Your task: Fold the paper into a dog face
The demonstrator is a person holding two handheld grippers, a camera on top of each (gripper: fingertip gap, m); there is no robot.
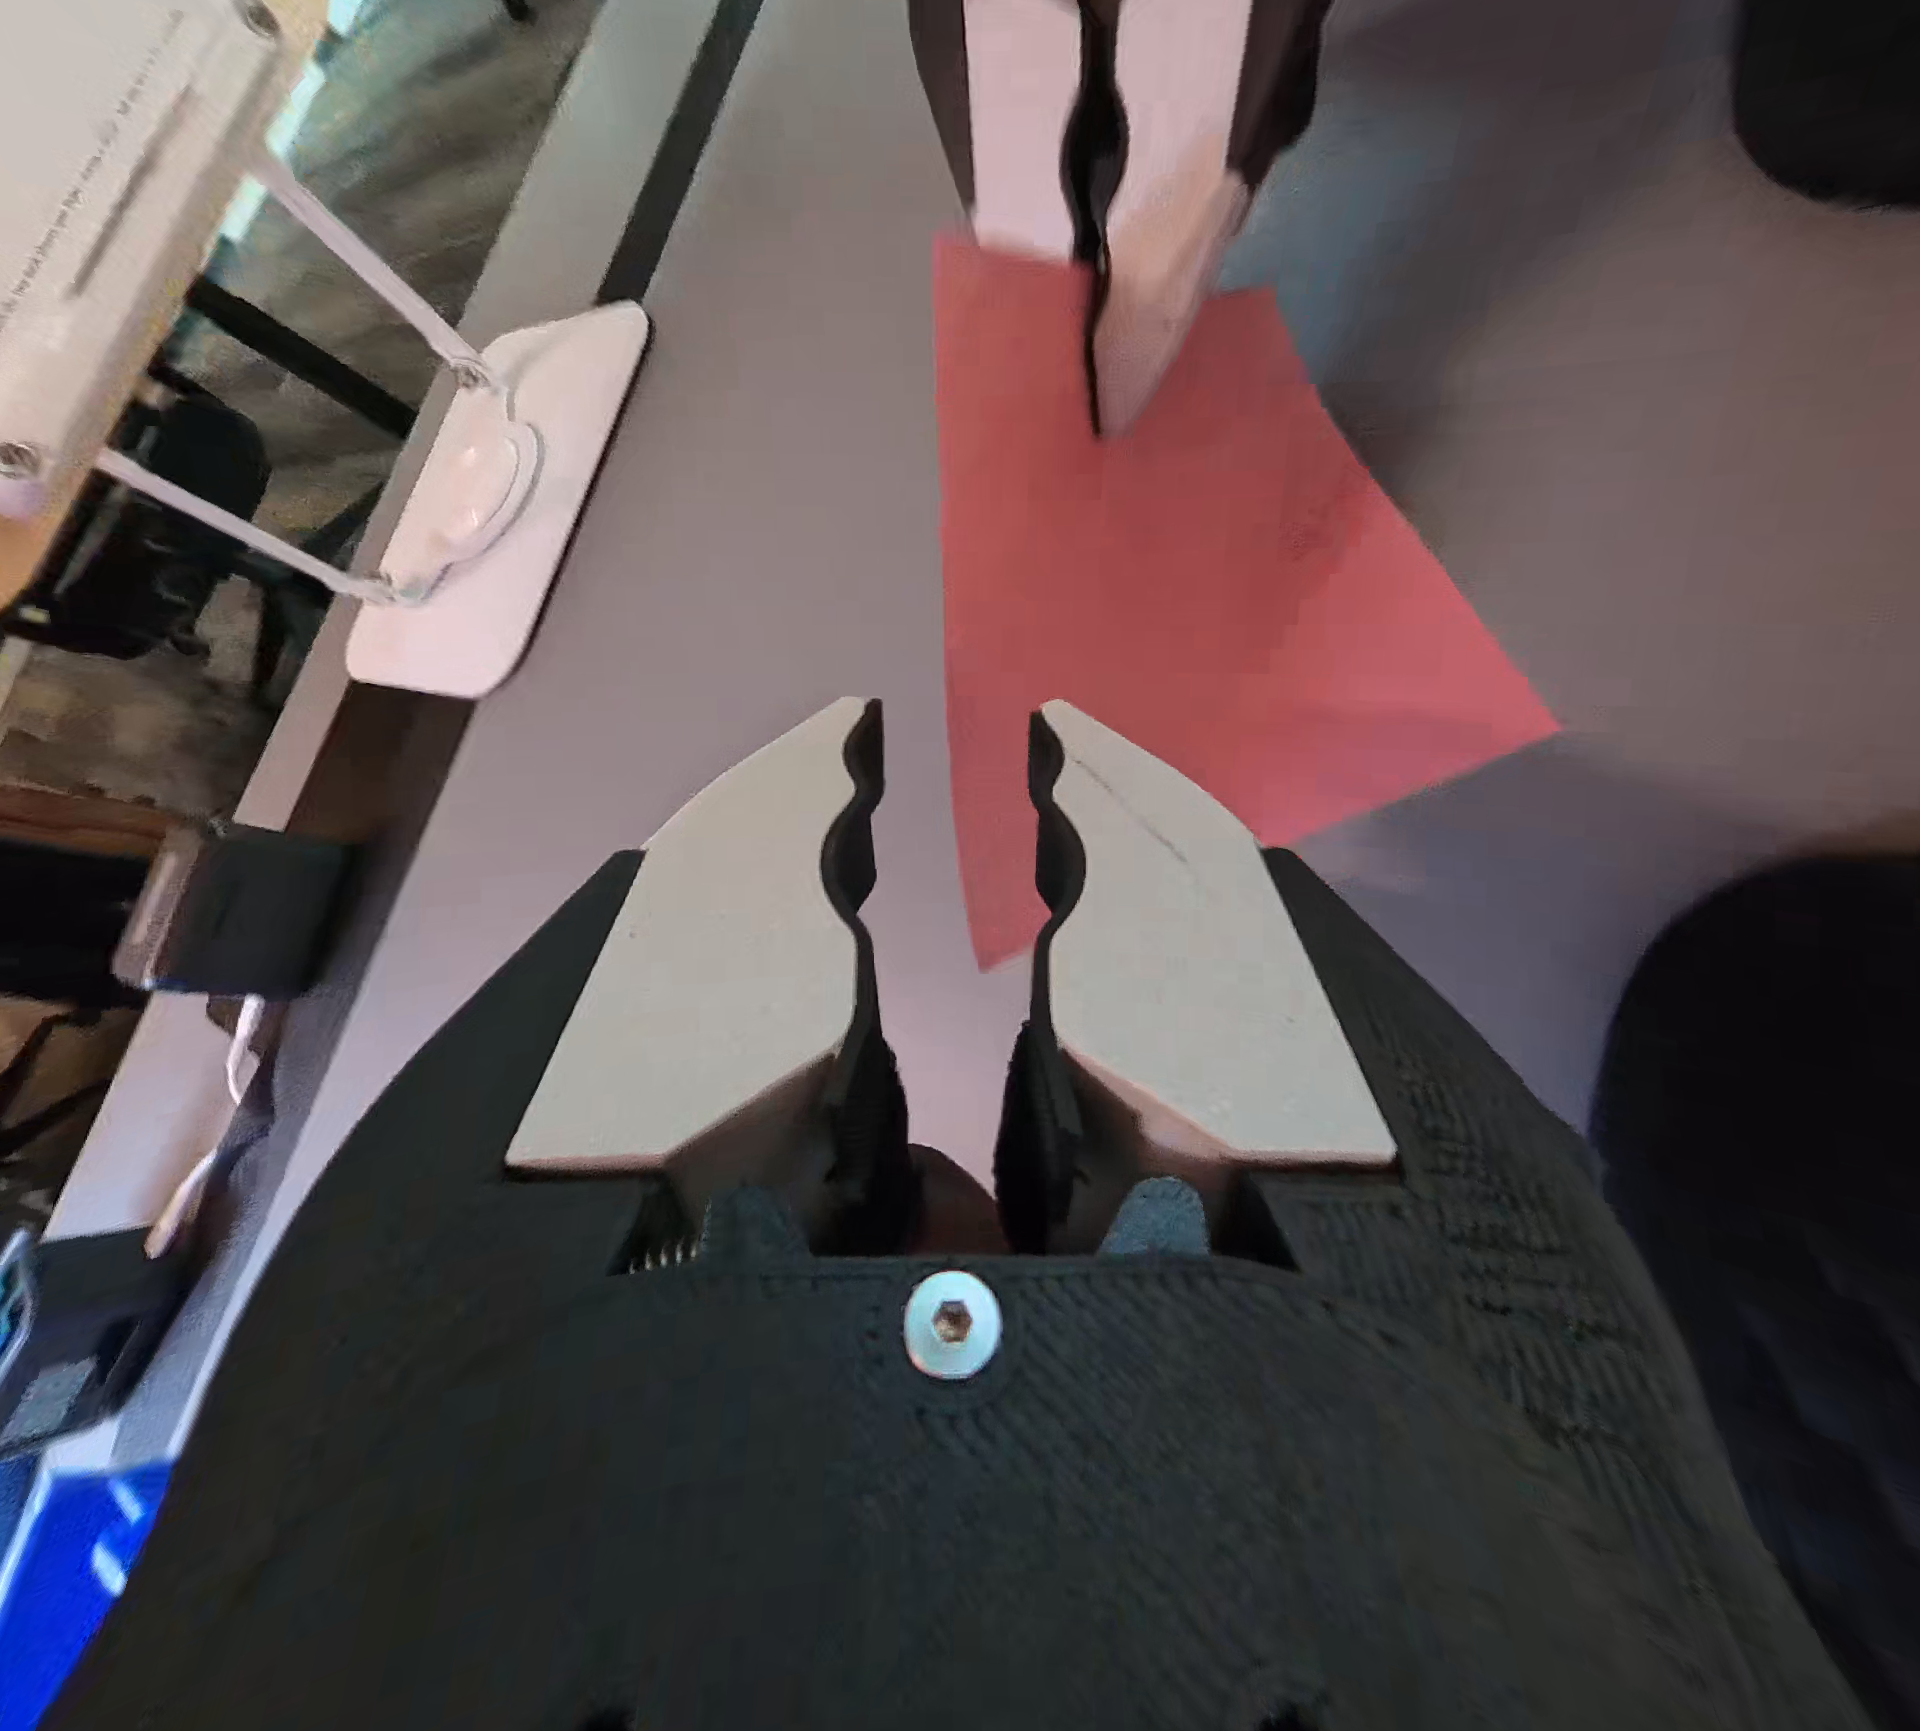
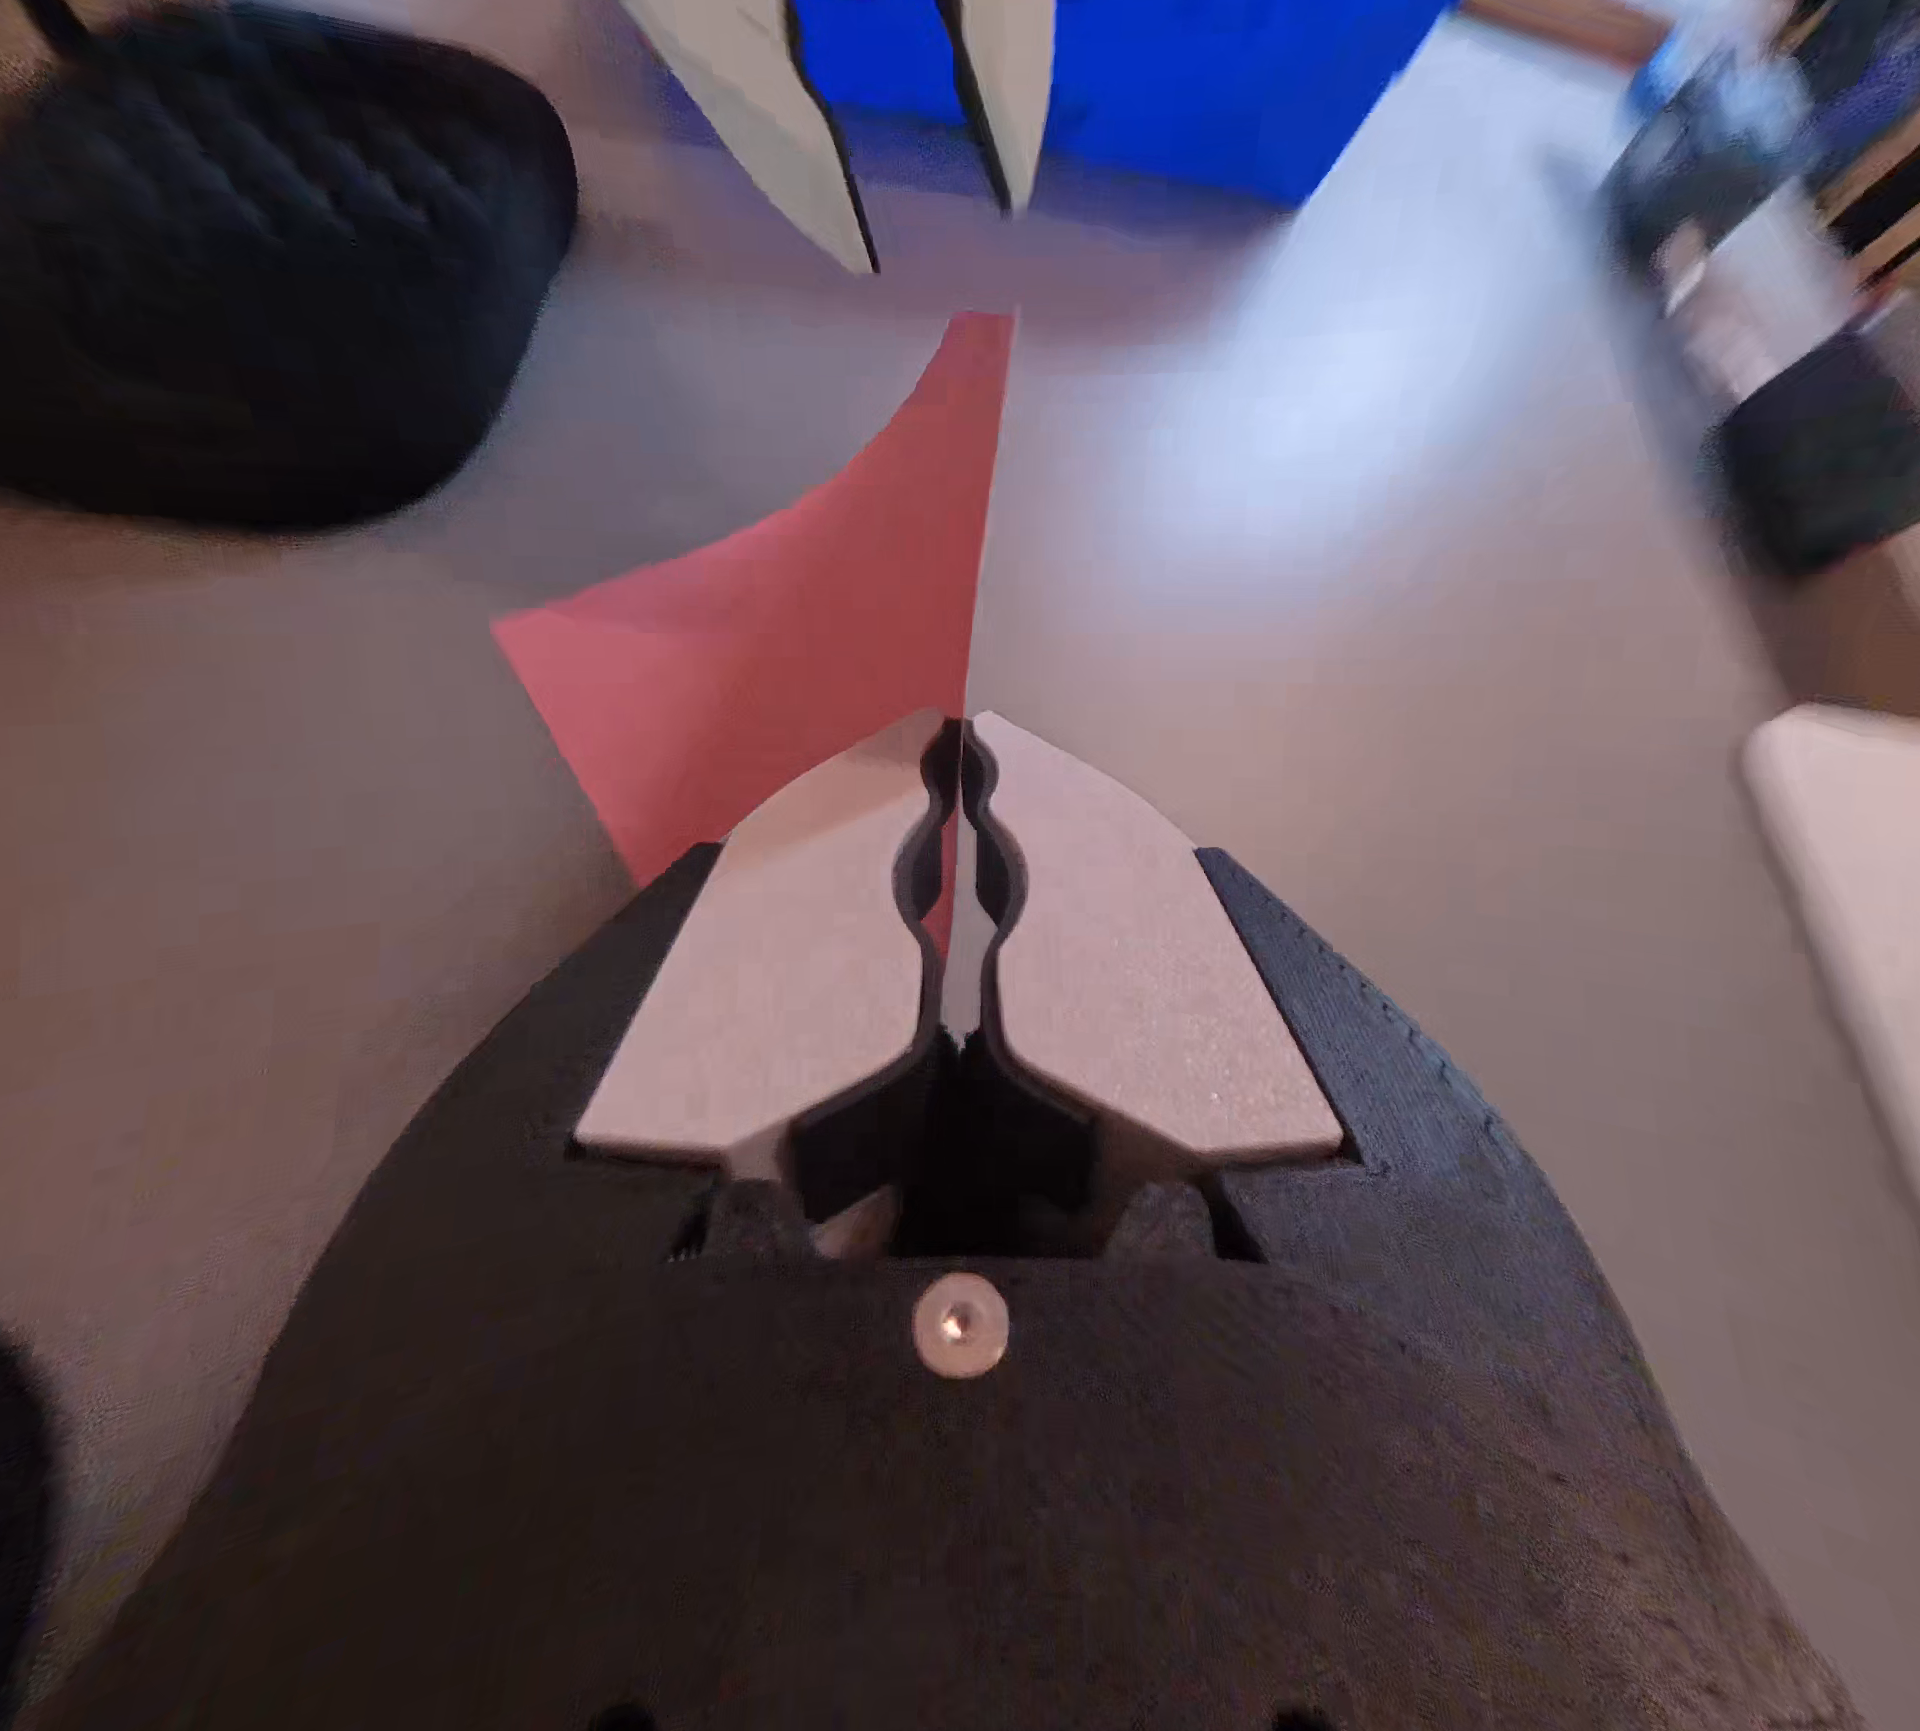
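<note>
Blur smears the far edges of the room, so the blue plastic box (image 2: 1226, 8) and the dark round cushion (image 2: 260, 268) are hard to make out. The thin red paper sheet (image 1: 1195, 580) lies on the grey table top (image 1: 748, 434), with 1 edge lifted up. The right gripper (image 2: 964, 731) has its 2 pale fingers (image 2: 821, 954) pinched tight on that raised edge. The left gripper (image 1: 956, 715) hangs just above the table beside the paper's near edge, its fingers apart and holding nothing. A clear plastic sign stand (image 1: 488, 497) sits near the table edge.
</note>
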